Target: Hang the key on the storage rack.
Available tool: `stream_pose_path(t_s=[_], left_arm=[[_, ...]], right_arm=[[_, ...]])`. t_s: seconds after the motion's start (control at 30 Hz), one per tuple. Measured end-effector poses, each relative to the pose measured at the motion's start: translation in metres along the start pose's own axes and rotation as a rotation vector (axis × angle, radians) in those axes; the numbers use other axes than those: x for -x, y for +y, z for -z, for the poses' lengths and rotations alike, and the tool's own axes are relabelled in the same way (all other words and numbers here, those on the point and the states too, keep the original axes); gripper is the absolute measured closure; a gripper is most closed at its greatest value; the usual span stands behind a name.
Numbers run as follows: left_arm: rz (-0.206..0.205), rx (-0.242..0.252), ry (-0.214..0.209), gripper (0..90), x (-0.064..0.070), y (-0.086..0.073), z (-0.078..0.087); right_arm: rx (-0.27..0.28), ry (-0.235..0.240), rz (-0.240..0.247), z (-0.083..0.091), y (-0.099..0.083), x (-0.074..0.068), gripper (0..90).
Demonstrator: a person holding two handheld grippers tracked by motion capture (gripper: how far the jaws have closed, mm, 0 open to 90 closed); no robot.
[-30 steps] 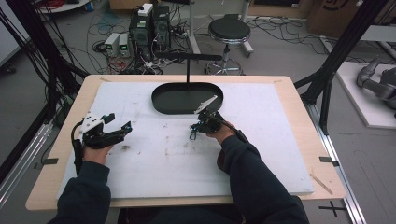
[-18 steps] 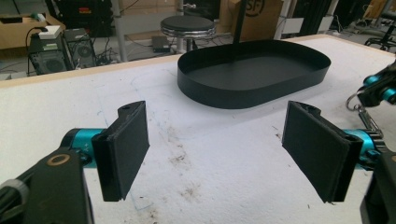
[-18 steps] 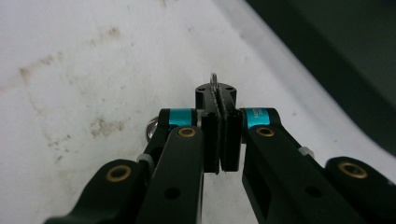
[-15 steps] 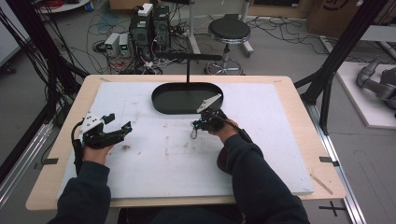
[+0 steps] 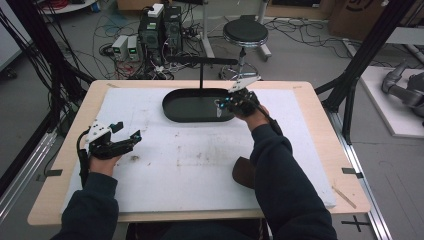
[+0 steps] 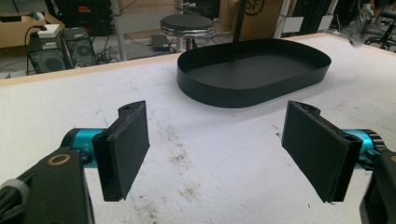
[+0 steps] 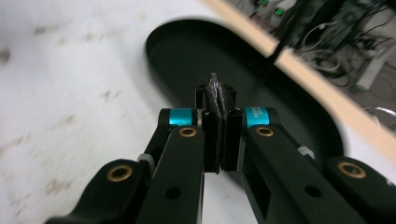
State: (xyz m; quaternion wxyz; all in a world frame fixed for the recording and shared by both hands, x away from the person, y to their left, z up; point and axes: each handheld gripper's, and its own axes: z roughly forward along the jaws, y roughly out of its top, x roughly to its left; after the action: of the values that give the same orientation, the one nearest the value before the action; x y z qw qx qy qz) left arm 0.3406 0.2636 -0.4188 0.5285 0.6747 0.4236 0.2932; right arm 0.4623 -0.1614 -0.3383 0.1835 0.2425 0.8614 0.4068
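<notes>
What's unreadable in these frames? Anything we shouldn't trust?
- What the right gripper pinches: right gripper view shows a thin sliver edge-on between shut jaws, blurred; high view too small.
- Brown thing on the table: high view, partly behind the right sleeve, identity unclear.
- Black tray floor: dark, contents not discernible in left gripper view.

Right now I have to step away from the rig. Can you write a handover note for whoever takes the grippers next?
Right gripper: shut on a thin, flat scrap, too blurred to identify, held above the right end of the black oval tray.
Left gripper: open, holding nothing, low over the white mat at the left.
Done: scrap picked up and brought to the tray.
Left: probably release it into the tray.
</notes>
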Motion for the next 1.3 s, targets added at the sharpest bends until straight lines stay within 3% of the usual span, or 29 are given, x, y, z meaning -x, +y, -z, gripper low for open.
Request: stream_pose_path(t_s=[0.03, 0.1, 0.13, 0.17, 0.2, 0.27, 0.47, 0.6, 0.9, 1.3], left_arm=[[0.001, 0.0, -0.001, 23.0, 0.0, 0.0, 0.0], [0.001, 0.001, 0.001, 23.1, 0.0, 0.0, 0.0], [0.001, -0.001, 0.0, 23.1, 0.0, 0.0, 0.0], [0.002, -0.001, 0.001, 23.1, 0.0, 0.0, 0.0], [-0.001, -0.001, 0.0, 23.1, 0.0, 0.0, 0.0], [0.0, -0.001, 0.0, 23.1, 0.0, 0.0, 0.0], [-0.001, 0.0, 0.0, 23.2, 0.0, 0.0, 0.0], [0.006, 0.0, -0.002, 23.1, 0.0, -0.001, -0.001], [0.005, -0.006, -0.004, 23.3, -0.001, -0.001, -0.001], [0.007, -0.009, -0.003, 23.4, -0.001, -0.001, -0.001]], right_arm=[[0.021, -0.037, -0.001, 0.006, 0.007, 0.011, 90.0], [0.044, -0.046, -0.015, 0.009, 0.009, 0.018, 90.0], [0.06, -0.067, -0.042, 0.013, 0.015, 0.03, 90.0], [0.06, -0.067, -0.042, 0.013, 0.015, 0.03, 90.0], [0.112, -0.086, -0.066, 0.016, 0.019, 0.04, 90.0], [0.15, -0.097, -0.082, 0.018, 0.022, 0.049, 90.0], [0.189, -0.126, -0.157, 0.01, 0.028, 0.069, 90.0], [0.196, -0.161, -0.171, 0.005, 0.033, 0.08, 90.0], [0.146, -0.148, -0.193, -0.003, 0.031, 0.093, 90.0], [0.177, -0.166, -0.261, -0.011, 0.024, 0.102, 90.0]])
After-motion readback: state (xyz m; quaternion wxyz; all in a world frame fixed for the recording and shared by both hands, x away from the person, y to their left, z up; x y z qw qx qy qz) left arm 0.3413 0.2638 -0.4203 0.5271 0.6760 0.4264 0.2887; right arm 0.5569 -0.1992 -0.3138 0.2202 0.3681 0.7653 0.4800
